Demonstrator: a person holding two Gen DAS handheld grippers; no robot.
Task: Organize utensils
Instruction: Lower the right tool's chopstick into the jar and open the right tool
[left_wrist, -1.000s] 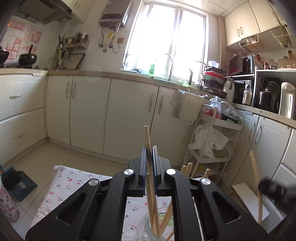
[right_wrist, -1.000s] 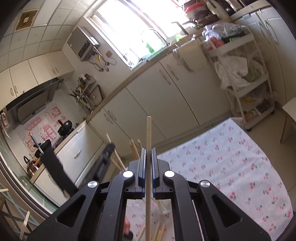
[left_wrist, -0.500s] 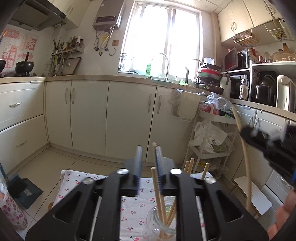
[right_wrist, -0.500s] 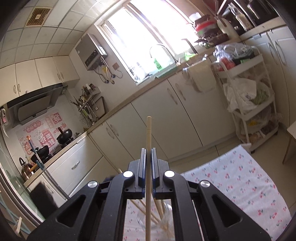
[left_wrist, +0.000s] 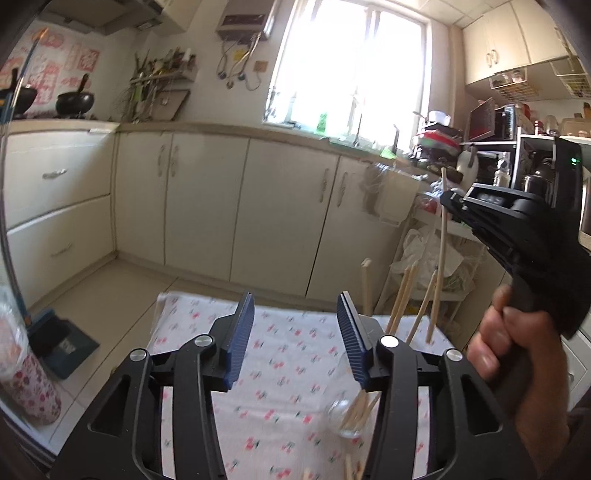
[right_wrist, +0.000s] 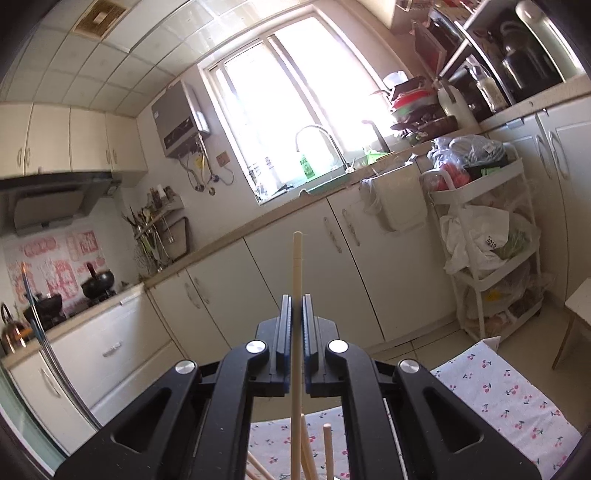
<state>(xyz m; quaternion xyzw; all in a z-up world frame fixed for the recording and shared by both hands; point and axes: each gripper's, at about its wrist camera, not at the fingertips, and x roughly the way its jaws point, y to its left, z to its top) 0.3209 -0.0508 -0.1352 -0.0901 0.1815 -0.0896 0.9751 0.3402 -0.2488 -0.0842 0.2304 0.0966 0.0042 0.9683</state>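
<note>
The glass jar (left_wrist: 349, 417) is blurred and half hidden behind the left gripper's (left_wrist: 297, 332) right finger — at six o'clock, the held chopstick (right_wrist: 296, 332) runs off the frame's edge.

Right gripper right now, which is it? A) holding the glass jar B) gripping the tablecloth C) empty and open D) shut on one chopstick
D: in the right wrist view the right gripper has its jaws closed on a single upright chopstick that sticks up past the fingertips.

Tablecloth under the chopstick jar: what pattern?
White tablecloth with small red cherry prints, clearest in the right wrist view.
</note>
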